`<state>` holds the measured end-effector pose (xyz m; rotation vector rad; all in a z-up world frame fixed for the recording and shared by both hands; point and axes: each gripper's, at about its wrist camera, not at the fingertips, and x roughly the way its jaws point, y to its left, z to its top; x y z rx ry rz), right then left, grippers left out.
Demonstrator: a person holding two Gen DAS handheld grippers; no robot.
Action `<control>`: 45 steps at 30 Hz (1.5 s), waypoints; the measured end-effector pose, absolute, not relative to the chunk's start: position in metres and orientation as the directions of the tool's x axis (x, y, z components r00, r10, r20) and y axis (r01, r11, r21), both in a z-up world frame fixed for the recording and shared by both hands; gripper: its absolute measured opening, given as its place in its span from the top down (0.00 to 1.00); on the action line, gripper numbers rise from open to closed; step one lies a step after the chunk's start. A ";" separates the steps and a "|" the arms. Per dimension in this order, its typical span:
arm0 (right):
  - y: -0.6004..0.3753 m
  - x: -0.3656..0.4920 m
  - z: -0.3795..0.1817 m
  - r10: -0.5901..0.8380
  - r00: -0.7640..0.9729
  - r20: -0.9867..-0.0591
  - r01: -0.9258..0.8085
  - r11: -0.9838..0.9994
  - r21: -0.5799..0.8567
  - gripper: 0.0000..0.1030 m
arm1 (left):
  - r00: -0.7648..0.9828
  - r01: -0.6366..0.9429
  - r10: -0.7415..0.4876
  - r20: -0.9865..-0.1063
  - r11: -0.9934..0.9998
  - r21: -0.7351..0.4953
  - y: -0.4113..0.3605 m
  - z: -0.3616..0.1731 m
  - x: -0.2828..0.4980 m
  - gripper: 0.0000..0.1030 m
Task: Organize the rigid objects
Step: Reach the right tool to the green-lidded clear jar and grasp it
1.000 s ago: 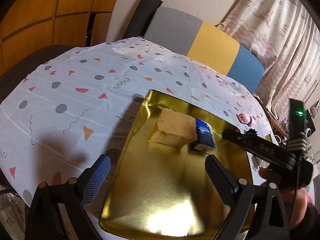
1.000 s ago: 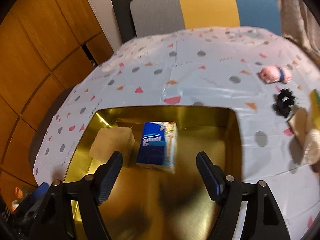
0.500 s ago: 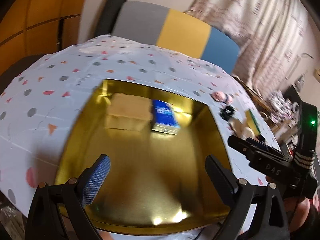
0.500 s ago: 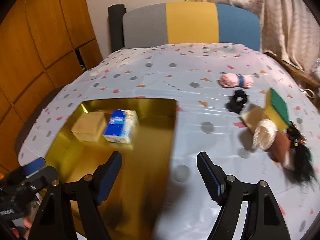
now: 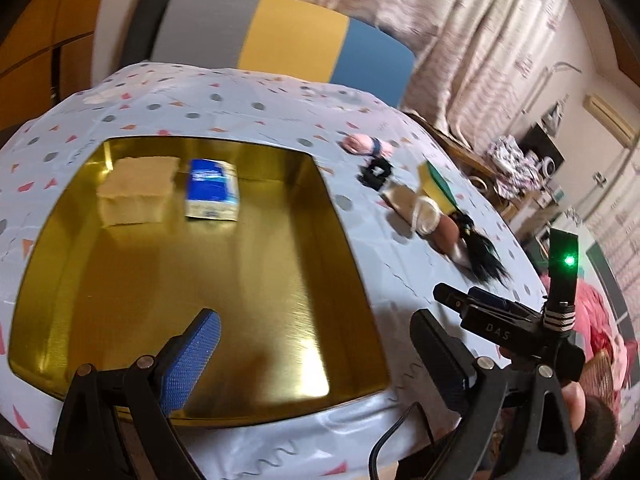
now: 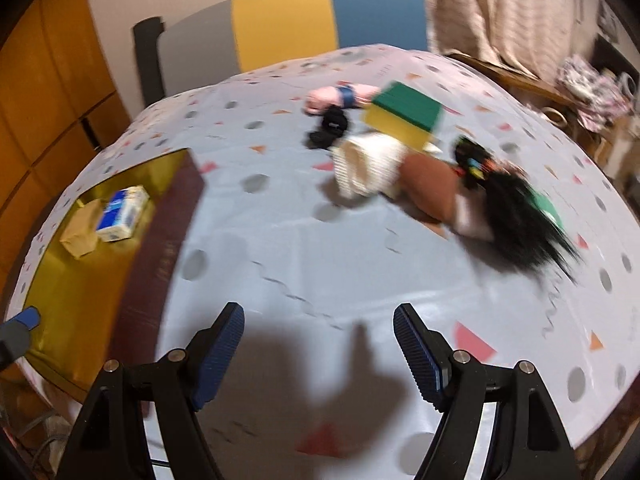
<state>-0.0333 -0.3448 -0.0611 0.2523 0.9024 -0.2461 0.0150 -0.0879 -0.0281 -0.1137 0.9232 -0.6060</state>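
My R claw [image 6: 318, 354] open, empty, over tabletop [image 6: 304, 248]; aimed at sponge [image 6: 404, 114] pile for tray [image 5: 208, 280]. L claw [image 5: 320, 354] open.

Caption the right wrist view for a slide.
Open right gripper over patterned tablecloth, facing a pile with a sponge.

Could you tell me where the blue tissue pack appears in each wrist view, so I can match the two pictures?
Left wrist: the blue tissue pack lies upper left of centre, at the far end of the gold tray.
Right wrist: the pack sits at the far left edge, in the same tray.
Shared landmark: the tan block touching its side.
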 end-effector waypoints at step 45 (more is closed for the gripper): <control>-0.534 0.033 -0.065 -0.153 0.633 -0.759 0.493 0.836 0.242 0.46 | 0.369 0.522 -0.503 -0.782 0.808 -0.274 -0.190 -0.030 0.006 0.05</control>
